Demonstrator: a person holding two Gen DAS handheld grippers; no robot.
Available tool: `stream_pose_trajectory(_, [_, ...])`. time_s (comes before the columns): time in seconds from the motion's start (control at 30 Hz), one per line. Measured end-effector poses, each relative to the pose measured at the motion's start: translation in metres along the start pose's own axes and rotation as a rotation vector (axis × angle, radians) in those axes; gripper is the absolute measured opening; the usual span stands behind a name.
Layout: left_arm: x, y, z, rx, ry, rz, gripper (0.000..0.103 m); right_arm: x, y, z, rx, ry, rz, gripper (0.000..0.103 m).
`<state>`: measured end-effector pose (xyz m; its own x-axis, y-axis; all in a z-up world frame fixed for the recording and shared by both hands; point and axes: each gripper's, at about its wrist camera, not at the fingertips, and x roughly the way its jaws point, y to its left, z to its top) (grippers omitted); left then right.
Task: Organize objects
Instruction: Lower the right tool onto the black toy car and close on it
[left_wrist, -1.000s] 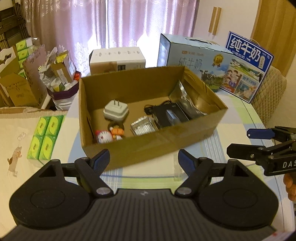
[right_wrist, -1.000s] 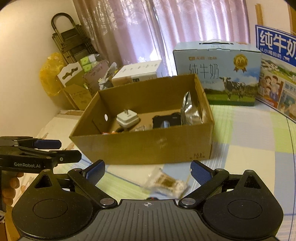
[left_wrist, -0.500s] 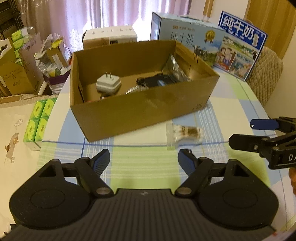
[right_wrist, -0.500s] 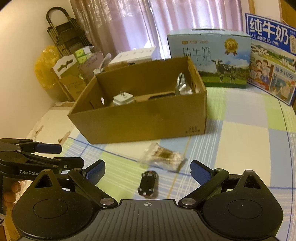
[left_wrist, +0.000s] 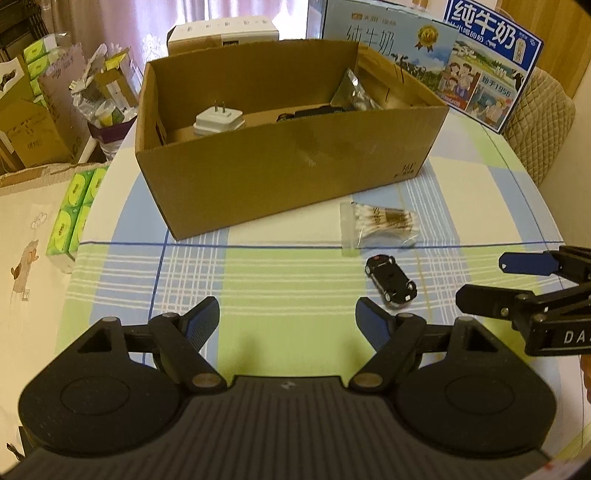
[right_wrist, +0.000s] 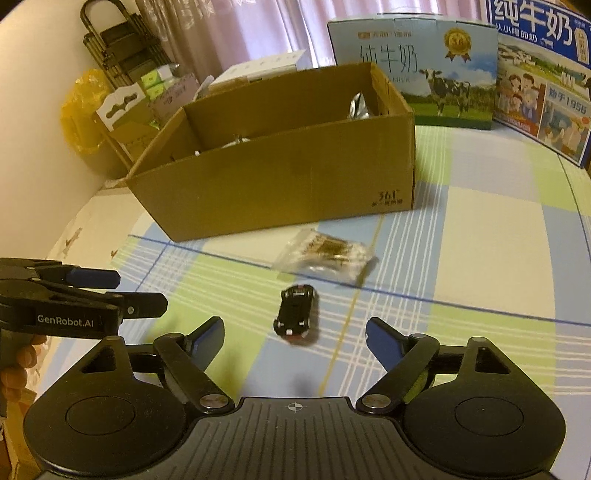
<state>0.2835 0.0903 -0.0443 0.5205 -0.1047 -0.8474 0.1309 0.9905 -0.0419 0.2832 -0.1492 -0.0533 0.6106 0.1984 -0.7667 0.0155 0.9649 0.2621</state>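
Two loose items on the checked blue-and-green tablecloth (left_wrist: 295, 288), both in front of the open brown cardboard box (left_wrist: 288, 177): small black toy car (right_wrist: 295, 312) just ahead of the right gripper (right_wrist: 293, 341), at twelve o'clock from it; clear plastic packet of cotton swabs (right_wrist: 325, 254) just beyond the car, between it and the box wall, close beside the car but whether touching cannot be told. Right jaws fairly wide and closing, nothing pinched yet; car short of the pads (right_wrist: 208, 338), not between them. Left gripper (left_wrist: 288, 321) off to nine o'clock in the right view, jaws parted and empty.

Likely step: picking up the car for the box. Best done by lining the pads across the car's narrow flanks; lowering until the tips nearly meet the cloth; closing squarely on the body, since wheels may roll; keeping clear of the swab packet; lifting over the near wall before release.
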Motion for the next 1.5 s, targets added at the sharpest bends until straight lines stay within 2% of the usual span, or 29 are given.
stream_pose_trajectory(0.43, [0.03, -0.013, -0.003, 0.001, 0.06, -0.015, 0.078, 0.011, -0.02, -0.01, 0.056, 0.029, -0.046, 0.072])
stream_pose_trajectory(0.77, [0.056, -0.007, 0.001, 0.005, 0.093, 0.015, 0.078, 0.05, 0.005, -0.007, -0.023, 0.057, -0.018, 0.054])
stream_pose_trajectory(1.3, [0.085, 0.013, 0.012, -0.025, 0.114, 0.047, 0.078, 0.098, 0.016, 0.0, -0.098, 0.097, -0.082, 0.043])
stream_pose_trajectory(1.37, [0.088, 0.013, 0.013, -0.025, 0.114, 0.047, 0.078, 0.101, 0.016, 0.0, -0.11, 0.099, -0.091, 0.039])
stream_pose_trajectory(1.4, [0.088, 0.013, 0.013, -0.025, 0.114, 0.047, 0.078, 0.101, 0.018, 0.0, -0.117, 0.094, -0.097, 0.032])
stream_pose_trajectory(1.5, [0.089, 0.012, 0.013, -0.024, 0.113, 0.044, 0.078, 0.101, 0.017, -0.001, -0.139, 0.091, -0.104, 0.03])
